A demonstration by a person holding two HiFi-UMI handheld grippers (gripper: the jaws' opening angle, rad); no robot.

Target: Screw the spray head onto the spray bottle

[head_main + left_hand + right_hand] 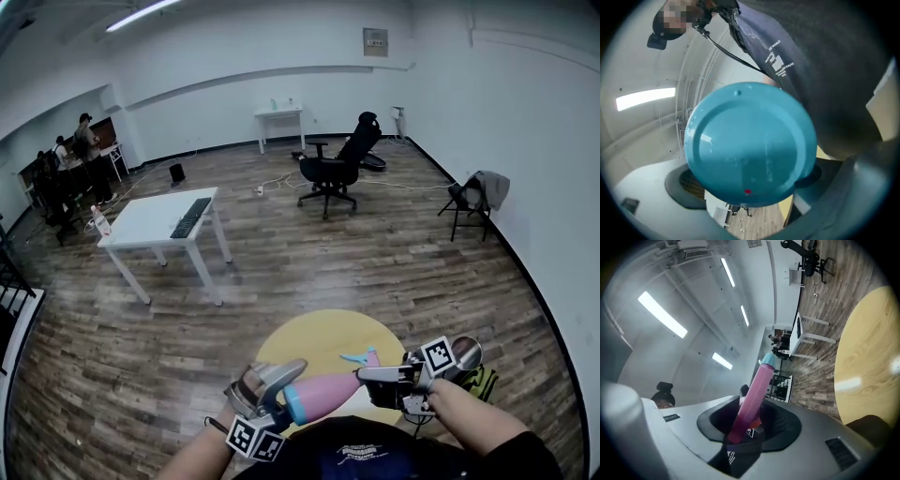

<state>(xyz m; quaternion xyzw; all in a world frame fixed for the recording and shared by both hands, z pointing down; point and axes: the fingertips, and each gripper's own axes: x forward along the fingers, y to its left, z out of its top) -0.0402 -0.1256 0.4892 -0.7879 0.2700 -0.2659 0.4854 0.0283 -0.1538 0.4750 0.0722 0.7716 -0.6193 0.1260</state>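
Observation:
I hold a pink spray bottle (328,394) level over the round yellow table (309,339), close to my body. Its blue base (293,403) sits in my left gripper (278,392), which is shut on that end. In the left gripper view the blue base (750,145) fills the frame between the grey fingers (679,190). My right gripper (382,379) is shut on the neck end, where the cyan spray head (360,357) sticks up. In the right gripper view the pink bottle (752,399) runs away from the jaws to its blue base (768,360); the spray head itself is hidden there.
A white table (150,223) with a black keyboard (190,217) stands on the wooden floor at left. Farther back are a black office chair (337,169) and a small white table (279,114). A folding chair with cloth (478,192) stands by the right wall. People (84,141) stand far left.

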